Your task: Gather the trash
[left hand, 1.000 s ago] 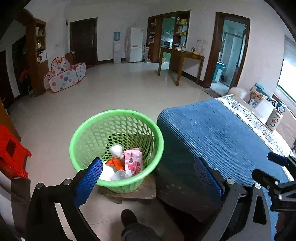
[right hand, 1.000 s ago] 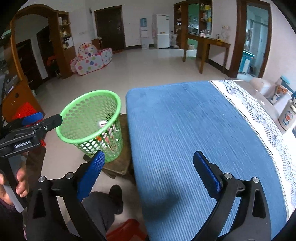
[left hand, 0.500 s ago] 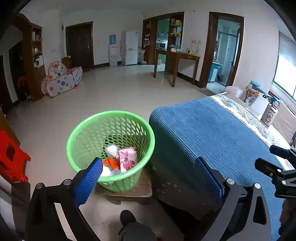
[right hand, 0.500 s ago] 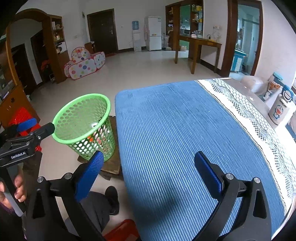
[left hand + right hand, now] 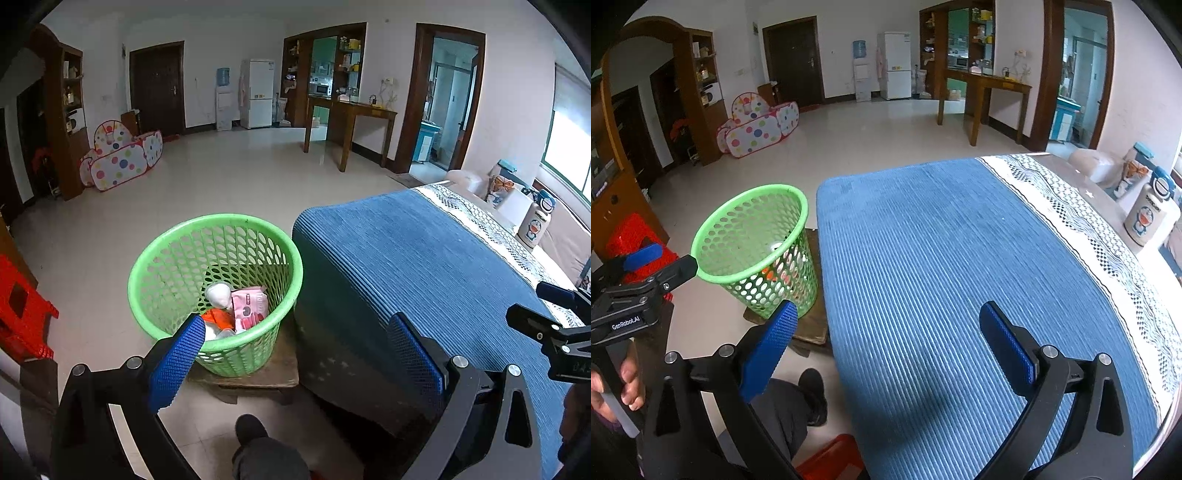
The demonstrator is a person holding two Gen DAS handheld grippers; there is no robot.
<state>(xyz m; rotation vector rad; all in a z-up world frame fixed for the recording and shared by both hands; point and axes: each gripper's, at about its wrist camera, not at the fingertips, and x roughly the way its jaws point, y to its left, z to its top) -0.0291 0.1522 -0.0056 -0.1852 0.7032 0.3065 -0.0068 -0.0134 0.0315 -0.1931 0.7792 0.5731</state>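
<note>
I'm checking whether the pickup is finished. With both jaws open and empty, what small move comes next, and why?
Probably draw both grippers back and stop. The blue tablecloth shows no trash, and the green basket already holds the pink packet and a white wad; both jaws stand open, empty.

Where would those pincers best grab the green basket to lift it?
Probably the green basket by its thick rolled rim, on the near side, coming from above: one finger inside, one outside. The wall is upright and perforated, the top open, and the left gripper is open close by.
</note>
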